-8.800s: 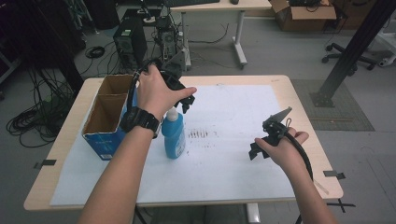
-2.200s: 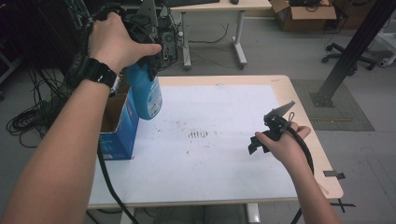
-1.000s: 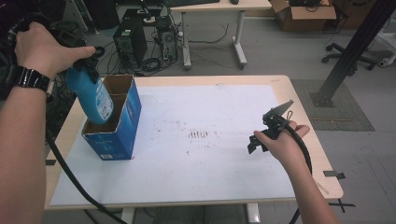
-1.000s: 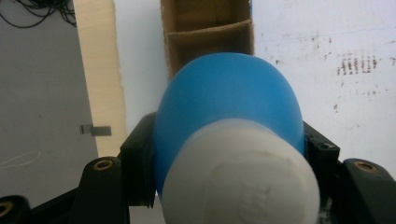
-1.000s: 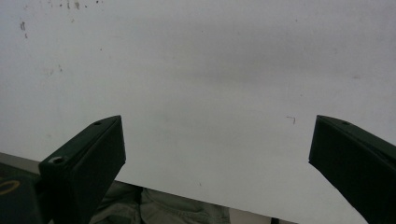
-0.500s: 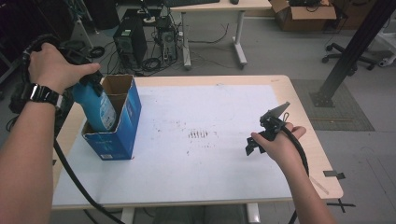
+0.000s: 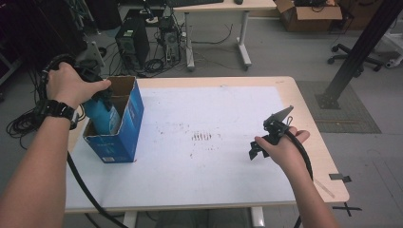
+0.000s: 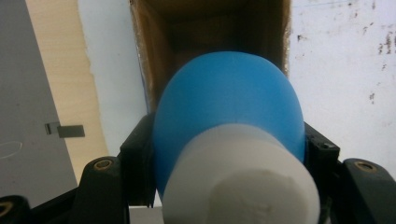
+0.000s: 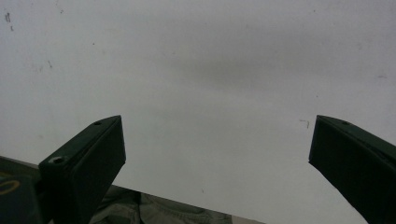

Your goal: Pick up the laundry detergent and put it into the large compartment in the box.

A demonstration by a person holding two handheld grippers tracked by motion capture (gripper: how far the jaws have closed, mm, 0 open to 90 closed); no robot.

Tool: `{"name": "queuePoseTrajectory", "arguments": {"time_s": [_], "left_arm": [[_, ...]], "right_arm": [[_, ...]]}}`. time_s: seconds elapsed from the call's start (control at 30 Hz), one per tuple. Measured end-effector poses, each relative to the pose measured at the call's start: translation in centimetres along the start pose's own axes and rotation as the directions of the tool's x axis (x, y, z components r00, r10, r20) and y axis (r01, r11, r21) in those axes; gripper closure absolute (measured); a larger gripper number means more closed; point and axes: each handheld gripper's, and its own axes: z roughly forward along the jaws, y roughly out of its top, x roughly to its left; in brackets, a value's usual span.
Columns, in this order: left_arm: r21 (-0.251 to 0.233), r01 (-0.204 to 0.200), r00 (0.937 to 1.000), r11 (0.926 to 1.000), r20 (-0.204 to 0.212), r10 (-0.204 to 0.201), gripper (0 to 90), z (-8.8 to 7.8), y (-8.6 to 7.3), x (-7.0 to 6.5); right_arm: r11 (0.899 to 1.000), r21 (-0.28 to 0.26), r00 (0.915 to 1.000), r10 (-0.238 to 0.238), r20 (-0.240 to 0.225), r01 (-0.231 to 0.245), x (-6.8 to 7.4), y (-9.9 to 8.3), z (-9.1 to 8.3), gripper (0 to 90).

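A blue bottle (image 7: 103, 115) with a white cap (image 8: 243, 186) hangs upright, its lower part inside the open blue cardboard box (image 7: 124, 135) at the table's left edge. My left gripper (image 7: 97, 97) is shut on the bottle's neck, and the hand covers most of the gripper. In the left gripper view the black jaws press both sides of the bottle (image 8: 229, 102) above the box's brown inside (image 8: 210, 28). My right gripper (image 7: 259, 140) is held open over the white sheet (image 9: 210, 60) at the right, with nothing between its jaws.
A white sheet (image 7: 204, 166) with dark smudges at its middle covers the wooden table (image 7: 328, 161). Behind the table, a computer tower (image 7: 129, 42) and cables lie on the floor. A black post (image 7: 356, 52) stands at the right, and the gripper's cable (image 7: 81, 185) trails off the front left.
My left hand has sunk, carrying the bottle from above the box's left side down into the box. The right hand has stayed put.
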Motion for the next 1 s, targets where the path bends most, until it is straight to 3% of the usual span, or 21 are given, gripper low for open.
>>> {"name": "queuePoseTrajectory", "arguments": {"time_s": [0.5, 1.0], "left_arm": [[0.036, -0.004, 1.0000, 0.9993, 0.006, 0.004, 37.6, 4.2, 0.0, -0.2], [0.059, -0.010, 0.9999, 0.9982, 0.003, 0.010, 37.6, 6.5, -0.1, -0.2]], "right_arm": [[1.000, 0.008, 1.0000, -0.007, -0.002, 0.007, 0.0, 0.0, 0.6, 3.8], [1.000, 0.010, 1.0000, 0.001, -0.005, -0.001, 0.0, 0.1, 1.0, 3.8]]}}
